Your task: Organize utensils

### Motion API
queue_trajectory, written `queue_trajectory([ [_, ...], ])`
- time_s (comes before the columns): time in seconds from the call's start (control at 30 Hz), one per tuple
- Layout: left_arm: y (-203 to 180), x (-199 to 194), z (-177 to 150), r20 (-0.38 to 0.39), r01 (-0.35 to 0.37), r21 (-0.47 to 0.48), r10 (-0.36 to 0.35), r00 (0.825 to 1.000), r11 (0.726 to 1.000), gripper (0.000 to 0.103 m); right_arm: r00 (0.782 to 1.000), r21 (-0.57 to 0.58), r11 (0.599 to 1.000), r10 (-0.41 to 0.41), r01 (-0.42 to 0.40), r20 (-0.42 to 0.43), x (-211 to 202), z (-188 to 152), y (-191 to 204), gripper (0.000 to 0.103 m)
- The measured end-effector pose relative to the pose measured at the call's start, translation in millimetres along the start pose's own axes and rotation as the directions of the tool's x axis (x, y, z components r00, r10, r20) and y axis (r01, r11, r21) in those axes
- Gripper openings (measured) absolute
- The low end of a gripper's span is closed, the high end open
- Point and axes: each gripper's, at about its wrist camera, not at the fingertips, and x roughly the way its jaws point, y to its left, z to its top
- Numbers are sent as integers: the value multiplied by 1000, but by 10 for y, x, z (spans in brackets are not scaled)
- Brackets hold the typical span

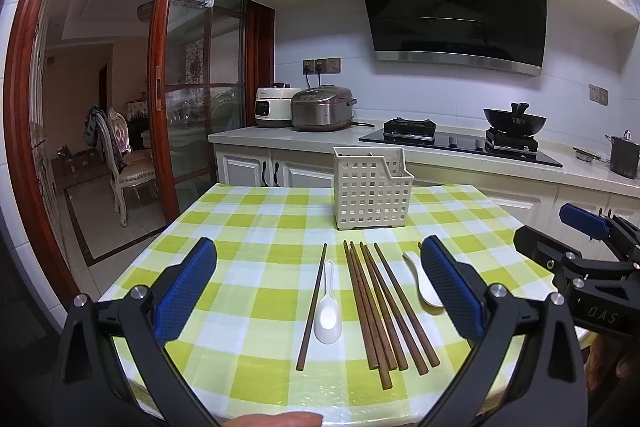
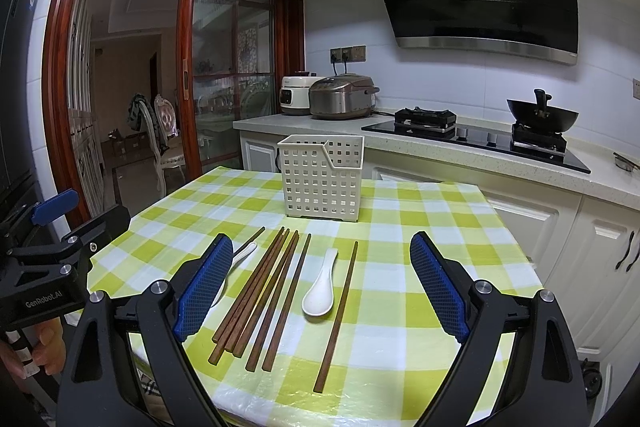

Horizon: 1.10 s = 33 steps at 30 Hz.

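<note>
Both grippers held wide over the utensils — nothing grasped.

Left wrist view: the left gripper (image 1: 320,283) hangs jaws wide above a lone chopstick (image 1: 312,307), a white spoon (image 1: 328,315) and the chopstick bundle (image 1: 384,307); a second spoon (image 1: 424,283) lies by its right finger; the slotted holder (image 1: 372,189) stands beyond.
Right wrist view: the right gripper (image 2: 322,283) — jaws wide too — spans the same utensils on the checked tablecloth (image 2: 420,219).

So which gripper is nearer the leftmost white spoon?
Left. The left gripper is lined up with the spoon, which shows between its fingers; the right gripper sits off to its right.
</note>
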Motion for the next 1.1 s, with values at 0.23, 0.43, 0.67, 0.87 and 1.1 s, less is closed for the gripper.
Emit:
queue_trajectory([
  [0.23,22,-15,10,-5,3,-3,-3,1000,1000,99,1000,-3,1000,-6,6,28,-60,36,-2,85],
  [0.43,29,-13,12,-4,2,-5,-2,1000,1000,99,999,-1,1000,-11,11,44,-82,40,-39,85],
  [0.67,46,-30,-3,-8,6,-9,-6,1000,1000,99,999,4,1000,-12,12,48,-113,39,-51,85],
  [0.87,55,-44,-4,-8,9,-6,-9,1000,1000,99,999,8,1000,-13,13,52,-116,39,-59,85],
  [1.1,44,-61,-3,-7,9,-5,-9,1000,1000,99,999,4,1000,-8,8,51,-118,38,-39,85],
])
